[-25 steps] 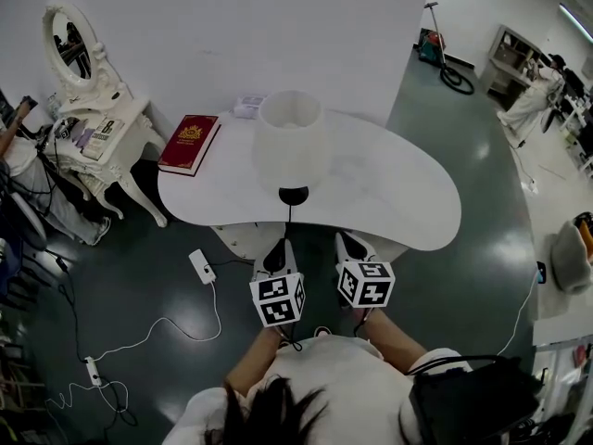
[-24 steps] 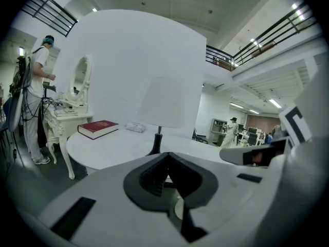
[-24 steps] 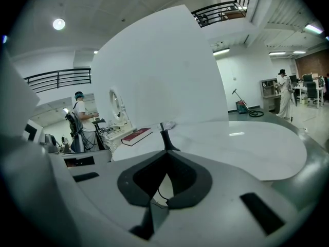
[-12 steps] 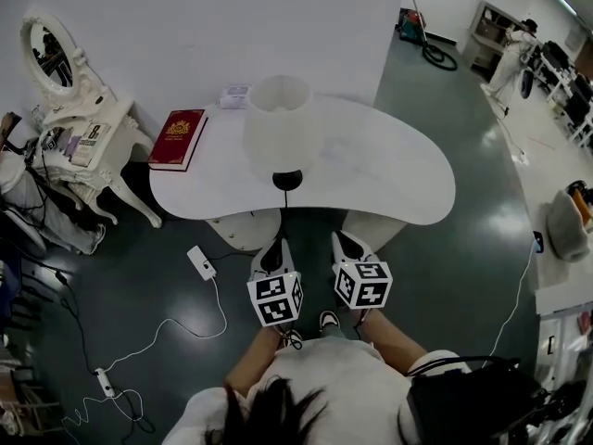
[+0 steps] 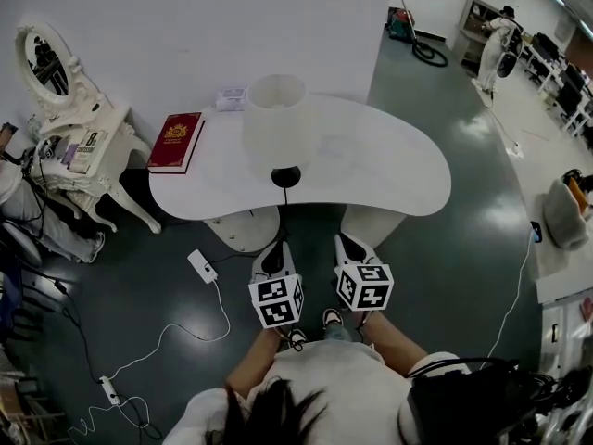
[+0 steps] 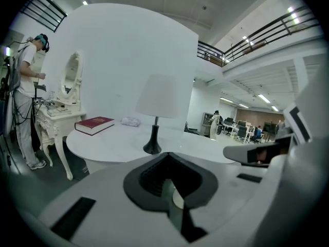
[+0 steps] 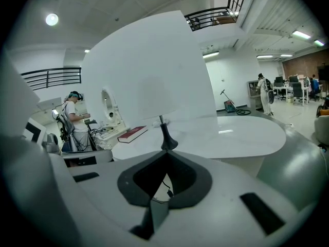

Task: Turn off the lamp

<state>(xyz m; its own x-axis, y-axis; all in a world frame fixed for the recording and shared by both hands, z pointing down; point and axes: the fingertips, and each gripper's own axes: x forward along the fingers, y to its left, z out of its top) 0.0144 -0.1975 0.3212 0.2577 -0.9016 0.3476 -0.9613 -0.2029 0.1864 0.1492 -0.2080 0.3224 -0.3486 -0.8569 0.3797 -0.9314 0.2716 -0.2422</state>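
Observation:
The lamp has a white shade (image 5: pixel 275 109) and a black base (image 5: pixel 285 176), and it stands near the front edge of the white table (image 5: pixel 389 170). Its black cord (image 5: pixel 288 213) hangs down over that edge. My left gripper (image 5: pixel 275 253) and right gripper (image 5: pixel 352 247) are side by side over the floor, just short of the table, pointing at the lamp. Both are shut and hold nothing. From the left gripper (image 6: pixel 167 154), the lamp base (image 6: pixel 152 148) shows just left of the jaw tips. From the right gripper (image 7: pixel 165 152), the lamp base (image 7: pixel 168 144) stands straight ahead.
A red book (image 5: pixel 176 142) and a small white packet (image 5: pixel 232 97) lie on the table's left part. A white vanity with an oval mirror (image 5: pixel 57 109) stands at the left. A white adapter (image 5: pixel 202 265) with its cable lies on the floor. People stand far left and far right.
In the head view the table and lamp have drifted left and a little up. Both grippers stay side by side and shut in front of the table.

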